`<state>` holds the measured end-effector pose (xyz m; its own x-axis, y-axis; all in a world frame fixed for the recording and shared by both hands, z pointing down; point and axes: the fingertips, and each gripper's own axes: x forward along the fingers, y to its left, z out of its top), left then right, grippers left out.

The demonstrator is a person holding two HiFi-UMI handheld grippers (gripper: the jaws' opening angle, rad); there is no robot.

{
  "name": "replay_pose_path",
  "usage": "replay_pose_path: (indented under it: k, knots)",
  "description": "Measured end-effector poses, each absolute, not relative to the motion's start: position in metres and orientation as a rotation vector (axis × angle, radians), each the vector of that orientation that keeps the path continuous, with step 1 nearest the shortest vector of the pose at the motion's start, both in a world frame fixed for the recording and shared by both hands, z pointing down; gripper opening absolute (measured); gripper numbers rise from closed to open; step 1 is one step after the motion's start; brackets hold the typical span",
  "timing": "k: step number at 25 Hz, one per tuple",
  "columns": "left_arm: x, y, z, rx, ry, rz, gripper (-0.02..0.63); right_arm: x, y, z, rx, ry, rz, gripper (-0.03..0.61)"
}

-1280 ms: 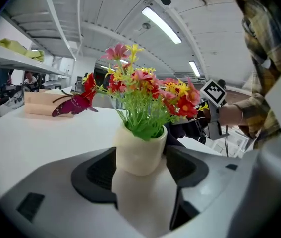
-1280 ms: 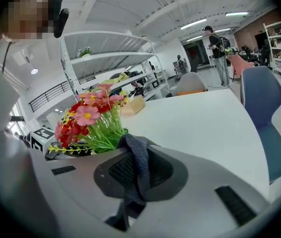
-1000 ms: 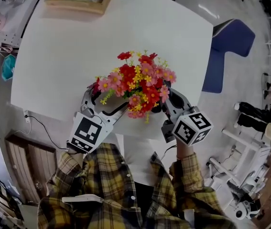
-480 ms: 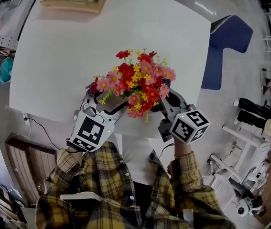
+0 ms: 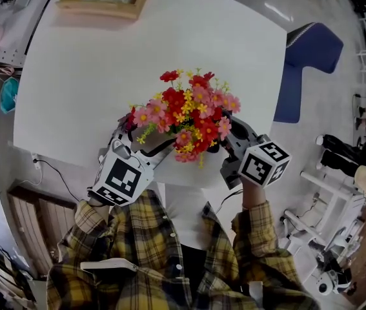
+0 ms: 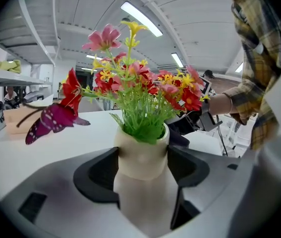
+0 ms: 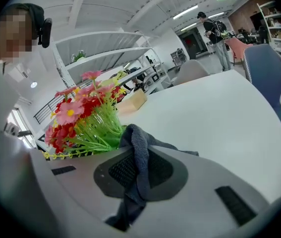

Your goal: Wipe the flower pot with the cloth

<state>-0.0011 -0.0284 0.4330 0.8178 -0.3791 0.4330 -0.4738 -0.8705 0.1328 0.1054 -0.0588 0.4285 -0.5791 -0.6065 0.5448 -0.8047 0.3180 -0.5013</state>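
Note:
A cream flower pot (image 6: 142, 175) with red, pink and yellow flowers (image 5: 186, 115) stands near the front edge of the white table (image 5: 92, 76). My left gripper (image 5: 142, 148) is shut on the pot's narrow neck, one pad on each side. Its jaws have just been closing a little with the pot between them. My right gripper (image 7: 139, 170) is shut on a dark grey cloth (image 7: 139, 150), which bunches up past the jaws. This gripper sits just right of the flowers (image 7: 83, 118). In the head view the blooms hide the pot and both sets of fingertips.
A wooden tray (image 5: 73, 2) with a white folded cloth sits at the table's far left. A blue chair (image 5: 305, 60) stands off the right edge. A purple butterfly ornament (image 6: 51, 120) sticks out of the bouquet. A person (image 7: 212, 31) stands far back.
The right gripper has shifted a little to the right beside the flowers. The left gripper and the pot stay where they were.

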Motion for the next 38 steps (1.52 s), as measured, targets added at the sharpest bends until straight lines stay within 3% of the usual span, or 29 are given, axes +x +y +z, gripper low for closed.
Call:
replay_pose_path:
  k: [25,38]
  knots:
    - [0.006,-0.039,0.427,2.939,-0.154,0.698,0.304,0.081,-0.127,0.429,0.521,-2.422,1.007,0.017]
    - [0.011,-0.054,0.431,2.955,0.123,0.688,0.305,0.029,-0.140,0.440,0.053,-2.310,0.929,0.017]
